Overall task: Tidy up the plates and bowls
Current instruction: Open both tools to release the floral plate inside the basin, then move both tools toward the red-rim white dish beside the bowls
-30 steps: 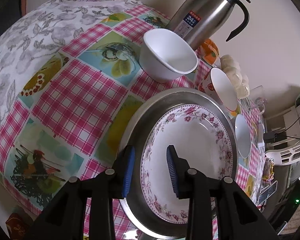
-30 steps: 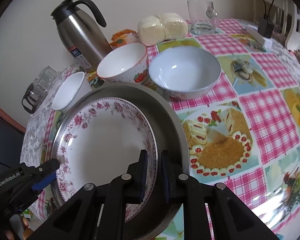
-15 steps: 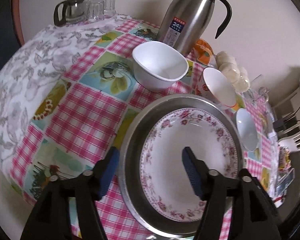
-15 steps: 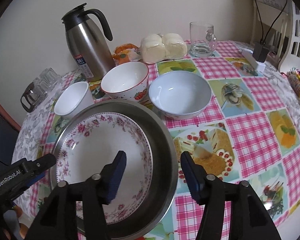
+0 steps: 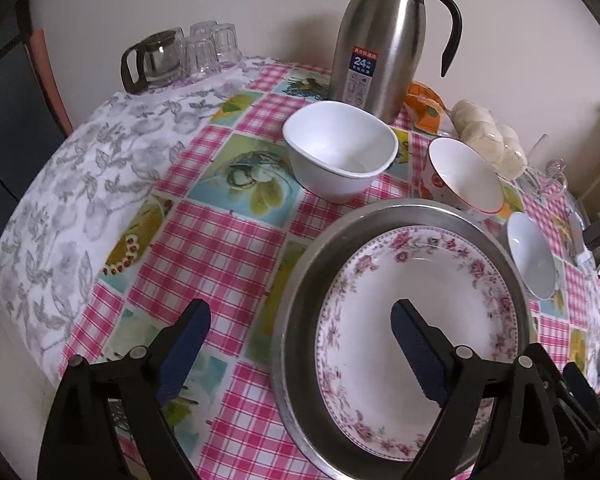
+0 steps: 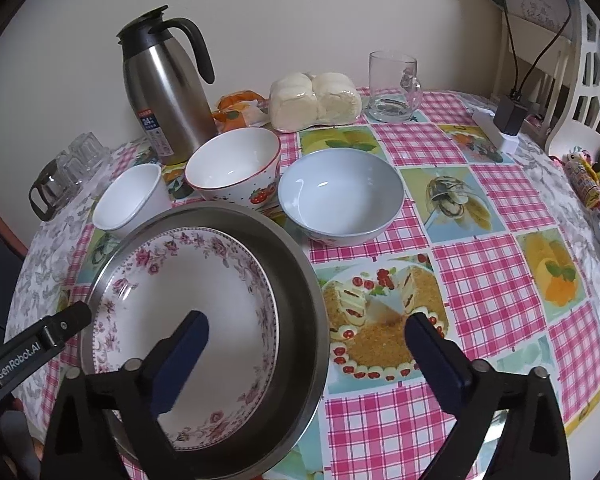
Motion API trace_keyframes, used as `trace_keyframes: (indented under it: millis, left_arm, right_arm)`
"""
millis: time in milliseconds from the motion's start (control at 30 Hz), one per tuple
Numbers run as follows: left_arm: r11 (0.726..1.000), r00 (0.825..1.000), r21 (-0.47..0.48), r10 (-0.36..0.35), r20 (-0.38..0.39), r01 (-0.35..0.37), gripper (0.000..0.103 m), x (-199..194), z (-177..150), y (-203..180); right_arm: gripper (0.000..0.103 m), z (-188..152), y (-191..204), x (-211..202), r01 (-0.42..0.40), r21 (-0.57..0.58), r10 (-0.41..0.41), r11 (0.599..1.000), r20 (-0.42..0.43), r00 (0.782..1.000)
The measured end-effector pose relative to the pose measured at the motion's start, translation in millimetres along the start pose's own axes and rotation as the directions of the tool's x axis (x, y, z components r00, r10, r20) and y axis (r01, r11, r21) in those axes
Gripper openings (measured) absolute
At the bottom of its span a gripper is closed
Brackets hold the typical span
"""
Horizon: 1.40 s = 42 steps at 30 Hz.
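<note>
A white plate with a pink flower border (image 5: 420, 272) (image 6: 188, 280) lies inside a wide steel plate (image 5: 380, 210) (image 6: 220, 210) on the checked tablecloth. Behind them stand a plain white bowl (image 5: 340, 152) (image 6: 128, 196), a strawberry-patterned bowl (image 5: 464, 176) (image 6: 232, 164) and a pale blue bowl (image 5: 530, 256) (image 6: 340, 192). My left gripper (image 5: 298, 312) straddles the steel plate's left rim, jaws opening, pads off it. On the opposite rim my right gripper (image 6: 307, 320) does the same, jaws opening and touching nothing.
A steel thermos jug (image 5: 380, 40) (image 6: 168, 80) stands at the back by the wall. Upturned glasses and a glass pot (image 5: 180, 52) sit far left. Wrapped buns (image 6: 314, 98), a glass mug (image 6: 392, 84) and a power adapter (image 6: 508, 116) lie far right.
Both grippers have opened wide and let go of the plates' rims, which now rest on the table. Both cameras tilted up, showing more of the table.
</note>
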State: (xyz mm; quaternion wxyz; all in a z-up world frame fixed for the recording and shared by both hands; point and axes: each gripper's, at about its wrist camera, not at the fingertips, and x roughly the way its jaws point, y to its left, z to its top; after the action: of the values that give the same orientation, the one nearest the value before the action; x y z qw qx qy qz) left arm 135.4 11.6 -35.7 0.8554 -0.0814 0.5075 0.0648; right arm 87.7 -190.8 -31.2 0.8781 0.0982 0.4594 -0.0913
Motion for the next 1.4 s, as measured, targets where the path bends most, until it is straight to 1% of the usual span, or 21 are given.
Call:
trace_keyframes:
  millis: [133, 200, 333, 433, 633, 867, 1000, 1033, 1267, 1333, 1400]
  left_arm:
    - [1.0, 0.999, 0.009, 0.03, 0.013, -0.03, 0.094, 0.9, -0.4, -0.7]
    - [0.999, 0.999, 0.013, 0.05, 0.016, -0.05, 0.101, 1.8, -0.5, -1.0]
    - [0.996, 0.996, 0.039, 0.079, 0.029, -0.08, 0.101, 2.0, -0.7, -3.8]
    - [0.996, 0.996, 0.052, 0.077, 0.042, -0.079, 0.101, 0.3, -0.2, -5.9]
    - [0.996, 0.997, 0.07, 0.048, 0.066, -0.053, 0.101, -0.7, 1.3, -12.8]
    - [0.996, 0.996, 0.091, -0.017, 0.085, 0.009, 0.101, -0.8, 4.6, -25.5]
    - [0.992, 0.992, 0.088, -0.097, 0.084, 0.089, 0.101, -1.4, 8.9, -33.7]
    - [0.991, 0.991, 0.088, -0.107, 0.084, 0.1, 0.101, -1.5, 10.2, -35.7]
    - [0.984, 0.984, 0.15, -0.117, 0.132, 0.097, 0.101, -5.9, 21.6, -47.0]
    - [0.981, 0.981, 0.15, -0.14, 0.135, 0.12, 0.101, -5.1, 25.8, -46.1]
    - [0.977, 0.978, 0.142, -0.174, 0.112, 0.158, 0.101, -0.2, 33.5, -44.8]
  right_arm:
    - [0.103, -0.3, -0.8, 1.7, 0.006, -0.003, -0.006, 1.0, -0.004, 1.0]
    - [0.103, -0.5, -1.4, 2.9, 0.008, -0.004, -0.008, 1.0, -0.008, 1.0]
    - [0.103, -1.0, -3.9, 4.6, 0.012, -0.002, -0.012, 1.0, -0.009, 1.0]
    - [0.103, -0.7, -5.7, 3.9, 0.017, -0.001, -0.017, 1.0, -0.003, 1.0]
    - [0.103, 0.3, -8.3, 3.0, 0.018, -0.006, -0.018, 1.0, 0.008, 1.0]
    - [0.103, 0.8, -13.2, 4.5, 0.014, 0.002, -0.014, 1.0, 0.012, 1.0]
    - [0.103, -0.4, -17.2, 6.8, 0.009, 0.008, -0.009, 1.0, 0.008, 1.0]
    - [0.103, -0.3, -18.3, 7.7, 0.008, 0.01, -0.008, 1.0, 0.006, 1.0]
    - [0.103, 1.2, -27.1, 9.6, 0.001, 0.048, -0.001, 0.999, 0.014, 1.0]
    - [0.103, 1.9, -28.3, 10.3, -0.003, 0.055, 0.002, 0.998, 0.017, 1.0]
    - [0.103, 3.9, -28.5, 11.7, -0.005, 0.061, 0.004, 0.998, 0.019, 1.0]
